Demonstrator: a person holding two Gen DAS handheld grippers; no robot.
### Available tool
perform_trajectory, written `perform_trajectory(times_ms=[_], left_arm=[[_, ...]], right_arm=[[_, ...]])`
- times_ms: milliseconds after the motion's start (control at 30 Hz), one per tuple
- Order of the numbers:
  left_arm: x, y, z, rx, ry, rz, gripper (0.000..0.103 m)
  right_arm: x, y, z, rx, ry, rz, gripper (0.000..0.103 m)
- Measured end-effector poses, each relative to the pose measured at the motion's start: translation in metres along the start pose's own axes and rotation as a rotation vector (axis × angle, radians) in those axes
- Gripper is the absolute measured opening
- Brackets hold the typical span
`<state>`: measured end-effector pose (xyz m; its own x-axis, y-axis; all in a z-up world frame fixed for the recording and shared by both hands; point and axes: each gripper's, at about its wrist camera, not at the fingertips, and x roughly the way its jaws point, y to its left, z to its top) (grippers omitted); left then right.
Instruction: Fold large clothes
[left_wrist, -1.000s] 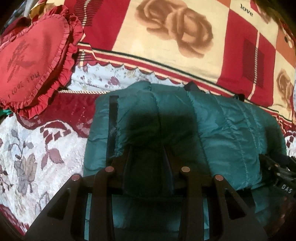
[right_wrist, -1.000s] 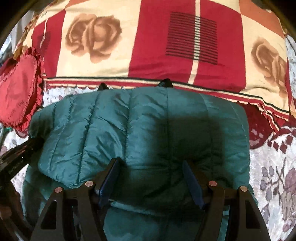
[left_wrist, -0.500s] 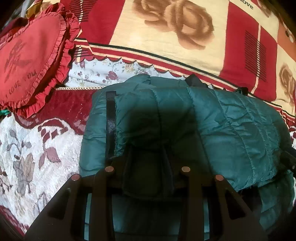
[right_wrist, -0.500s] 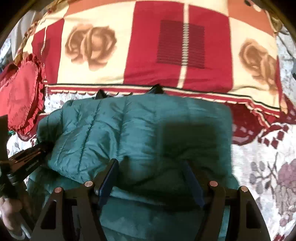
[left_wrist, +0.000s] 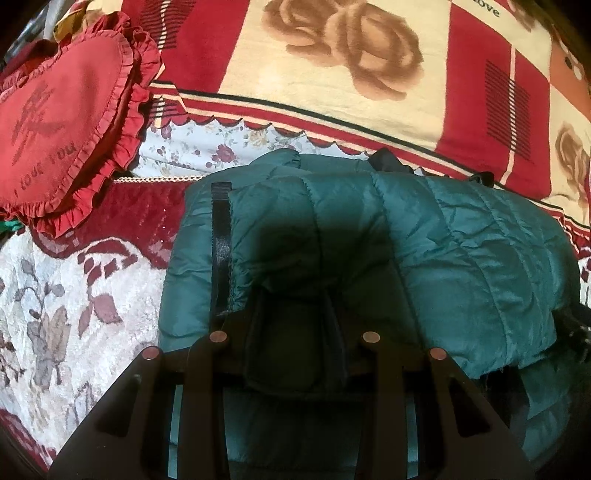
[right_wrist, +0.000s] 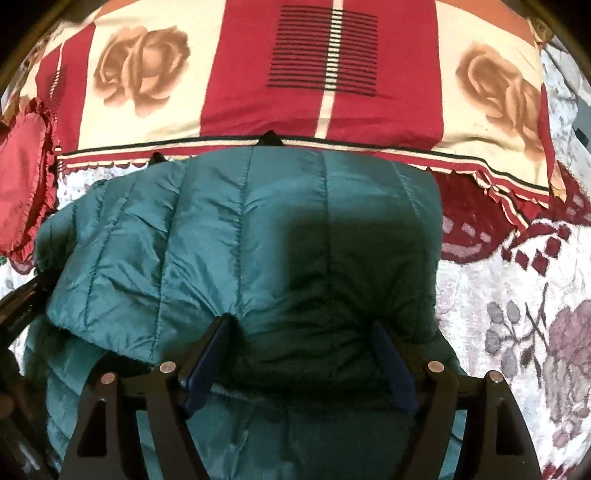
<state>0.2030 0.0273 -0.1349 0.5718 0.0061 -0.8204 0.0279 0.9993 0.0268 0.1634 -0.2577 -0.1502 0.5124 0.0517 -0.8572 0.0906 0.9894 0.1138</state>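
Note:
A teal quilted jacket lies folded over itself on the bed, with a black strip along its left edge. My left gripper is shut on a dark fold of the jacket at its near left corner. In the right wrist view the jacket fills the middle. My right gripper straddles its near edge with blue pads set wide. Its jaws are opening, and the puffy fold sits between them. The left gripper's black body shows at that view's left edge.
A red heart-shaped frilled pillow lies at the far left. A red and cream rose-patterned blanket runs across the back, just behind the jacket. The floral bedspread shows on both sides of the jacket.
The right gripper's jaws have spread a little wider around the jacket fold and it has shifted sideways, nearly leaving the left wrist view. The left gripper keeps its hold.

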Motion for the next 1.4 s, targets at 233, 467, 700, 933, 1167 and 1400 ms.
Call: perform_trajectory(times_ms=[233,467,700,933,1167,1400], left_arm=[[-0.028,0.01,-0.009,-0.006,-0.019,-0.045,0.033],[-0.052,0.017,-0.021,0.0,-0.023,-0.054,0.033],[-0.077,0.038,-0.035,-0.017,-0.023,-0.061,0.033],[-0.101,0.052,-0.061,-0.019,-0.022,-0.064,0.033],[-0.123,0.052,-0.088,0.02,-0.01,-0.064,0.033],[-0.143,0.055,-0.116,0.041,-0.007,-0.067,0.033]], right_arm=[[-0.049,-0.017,-0.013,-0.006,-0.077,0.018,0.077],[-0.061,-0.031,-0.026,0.042,-0.06,0.031,0.079],[-0.084,-0.038,-0.05,0.036,-0.051,0.082,0.079],[-0.108,-0.043,-0.077,-0.007,-0.069,0.065,0.086],[-0.124,-0.042,-0.106,-0.019,-0.058,0.068,0.086],[-0.147,-0.029,-0.138,-0.075,-0.06,0.079,0.087]])
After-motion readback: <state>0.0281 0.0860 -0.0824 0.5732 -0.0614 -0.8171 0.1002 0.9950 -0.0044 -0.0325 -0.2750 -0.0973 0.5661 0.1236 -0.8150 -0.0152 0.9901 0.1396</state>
